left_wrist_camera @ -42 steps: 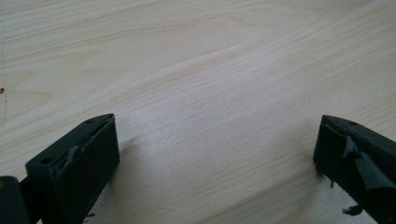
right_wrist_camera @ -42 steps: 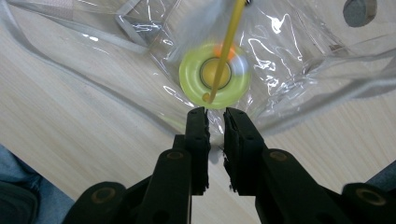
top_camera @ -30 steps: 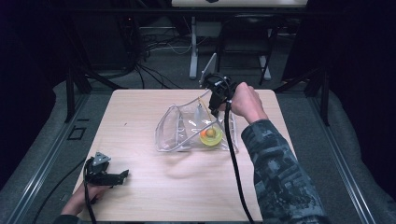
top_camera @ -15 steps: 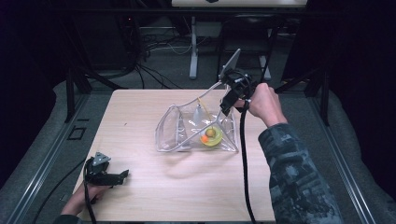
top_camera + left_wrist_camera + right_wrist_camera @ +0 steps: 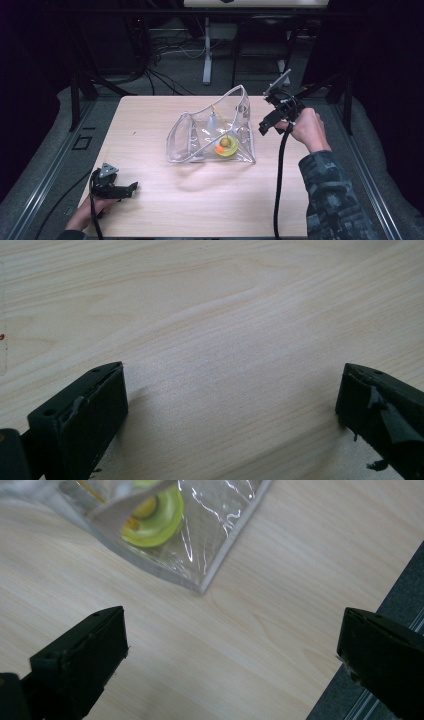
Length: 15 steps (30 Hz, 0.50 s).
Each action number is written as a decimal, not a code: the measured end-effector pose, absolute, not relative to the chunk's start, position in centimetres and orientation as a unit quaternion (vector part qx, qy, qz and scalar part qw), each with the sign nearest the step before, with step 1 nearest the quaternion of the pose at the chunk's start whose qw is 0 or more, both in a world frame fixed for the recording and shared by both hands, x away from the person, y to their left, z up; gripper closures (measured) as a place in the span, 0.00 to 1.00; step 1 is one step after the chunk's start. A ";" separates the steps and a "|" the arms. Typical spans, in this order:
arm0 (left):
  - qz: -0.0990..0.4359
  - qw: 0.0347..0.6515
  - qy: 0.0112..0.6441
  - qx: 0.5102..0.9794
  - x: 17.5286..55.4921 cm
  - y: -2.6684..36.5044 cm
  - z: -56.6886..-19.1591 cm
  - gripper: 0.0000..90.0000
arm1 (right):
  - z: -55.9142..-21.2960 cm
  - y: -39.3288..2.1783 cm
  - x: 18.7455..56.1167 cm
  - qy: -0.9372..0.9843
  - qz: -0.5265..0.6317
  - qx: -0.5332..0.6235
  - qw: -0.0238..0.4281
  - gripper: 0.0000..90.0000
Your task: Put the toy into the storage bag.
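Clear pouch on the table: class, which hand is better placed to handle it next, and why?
Probably the right. The right gripper hangs open just beside the clear pouch, its jaws having just opened with nothing between them. The left gripper rests open near the table's front edge, well away.

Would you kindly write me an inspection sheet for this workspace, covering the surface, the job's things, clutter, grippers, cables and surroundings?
Surface: light wooden table, bare around the work.
Job's things: clear plastic bag standing open mid-table; inside it a yellow-green ring with small round pieces, too small to identify.
Clutter: nothing seen.
Grippers: left gripper open, low over bare wood at the near left corner; right gripper open, its jaws having just been opening, nothing between them, to the right of the bag and apart from it.
Cables: a black cable trails from the right gripper across the table.
Surroundings: dark room, grey floor, stands and loose wires behind the table.
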<state>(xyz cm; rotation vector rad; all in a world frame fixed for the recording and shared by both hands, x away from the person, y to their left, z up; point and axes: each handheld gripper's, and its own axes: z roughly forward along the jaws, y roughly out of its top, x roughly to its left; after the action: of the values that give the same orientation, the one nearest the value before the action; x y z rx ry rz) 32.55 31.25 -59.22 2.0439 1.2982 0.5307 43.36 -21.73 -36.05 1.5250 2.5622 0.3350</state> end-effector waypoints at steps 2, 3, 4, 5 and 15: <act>0.202 0.325 0.495 0.780 32.5 31.3 -59.2 0.00 | -37.0 -22.7 42.9 0.847 0.114 0.515 0.068 0.00; 0.203 0.325 0.496 0.779 32.5 31.2 -59.2 0.00 | -37.3 -23.0 42.7 0.847 0.113 0.515 0.066 0.00; 0.205 0.326 0.496 0.778 32.5 31.2 -59.3 0.00 | -37.8 -23.5 42.4 0.844 0.117 0.520 0.063 0.00; 0.205 0.326 0.495 0.779 32.6 31.2 -59.3 0.00 | -38.1 -23.8 42.2 0.845 0.117 0.518 0.060 0.00; 0.205 0.326 0.495 0.778 32.6 31.2 -59.3 0.00 | -43.4 -27.0 38.9 0.833 0.111 0.539 0.050 0.00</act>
<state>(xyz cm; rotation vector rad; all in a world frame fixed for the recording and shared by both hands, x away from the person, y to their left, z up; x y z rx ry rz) 32.56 31.23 -59.27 2.0396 1.2979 0.5376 38.94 -26.99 -43.37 1.6422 2.5382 0.3388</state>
